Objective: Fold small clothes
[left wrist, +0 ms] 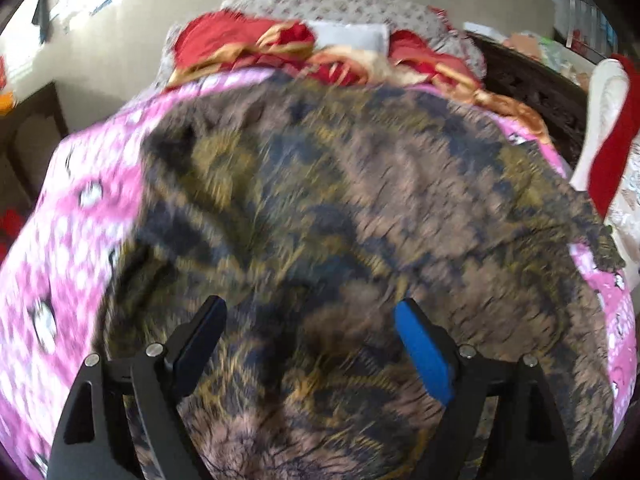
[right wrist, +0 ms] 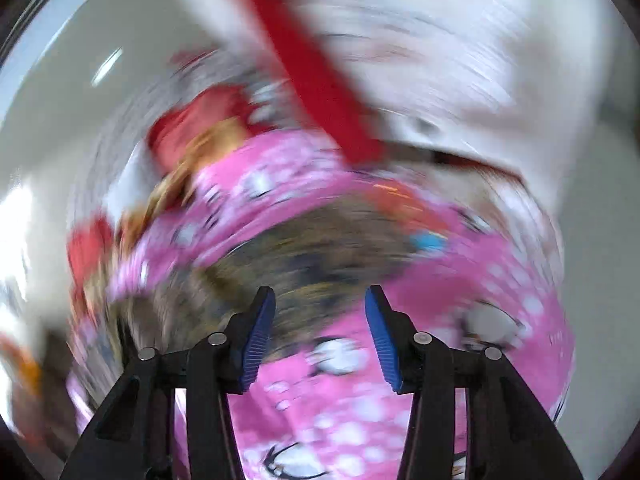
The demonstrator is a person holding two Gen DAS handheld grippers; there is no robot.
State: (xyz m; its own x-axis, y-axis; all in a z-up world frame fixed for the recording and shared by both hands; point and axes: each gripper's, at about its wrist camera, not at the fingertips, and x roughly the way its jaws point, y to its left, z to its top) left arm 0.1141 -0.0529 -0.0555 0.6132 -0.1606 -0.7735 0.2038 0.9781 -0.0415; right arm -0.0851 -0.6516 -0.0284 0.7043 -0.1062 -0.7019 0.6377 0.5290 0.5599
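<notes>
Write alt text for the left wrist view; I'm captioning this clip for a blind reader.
A brown, navy and mustard patterned garment lies spread over a pink printed bedsheet, blurred by motion. The open left tongs hang above its near edge, gripping nothing. Red and gold bedding is heaped at the far end.

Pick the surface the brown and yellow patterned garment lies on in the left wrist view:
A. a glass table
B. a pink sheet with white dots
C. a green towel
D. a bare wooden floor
B: the brown patterned garment is spread over the pink dotted sheet, which shows on both sides.
</notes>
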